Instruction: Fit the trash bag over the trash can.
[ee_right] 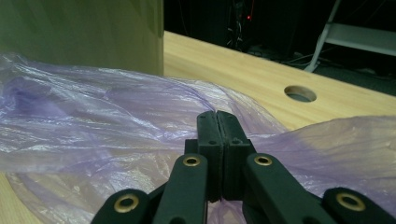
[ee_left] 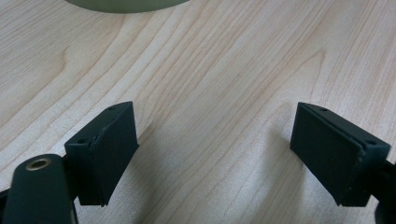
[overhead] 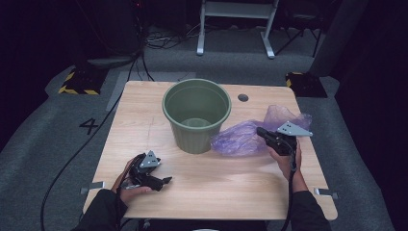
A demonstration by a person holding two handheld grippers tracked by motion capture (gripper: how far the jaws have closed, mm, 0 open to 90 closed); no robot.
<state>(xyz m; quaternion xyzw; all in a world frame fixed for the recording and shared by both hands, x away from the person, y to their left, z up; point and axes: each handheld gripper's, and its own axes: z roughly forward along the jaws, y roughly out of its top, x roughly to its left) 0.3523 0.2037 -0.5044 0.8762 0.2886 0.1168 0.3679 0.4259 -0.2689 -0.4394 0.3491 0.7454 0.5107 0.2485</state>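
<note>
Evidently the bag is being picked up: the right hand-held gripper [ee_right: 218, 122] has its jaws pressed together on a fold of the purple plastic bag [overhead: 243, 137], which lies crumpled on the counter [overhead: 216, 187] just beside the green bucket [overhead: 196, 115]. The likely next move is lifting the bag over the bucket's rim, which calls for a firm pinch on thin film. The left hand-held gripper [ee_left: 215, 154] rests spread and empty, well apart from the bag.

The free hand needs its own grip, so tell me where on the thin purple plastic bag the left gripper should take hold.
Probably the loose crumpled edge of the thin purple plastic bag nearest the green ribbed plastic bucket, approached from the left, low over the light wooden table. That end lies slack and reachable, while the right gripper is pinching the other end; the left gripper stands open.
</note>
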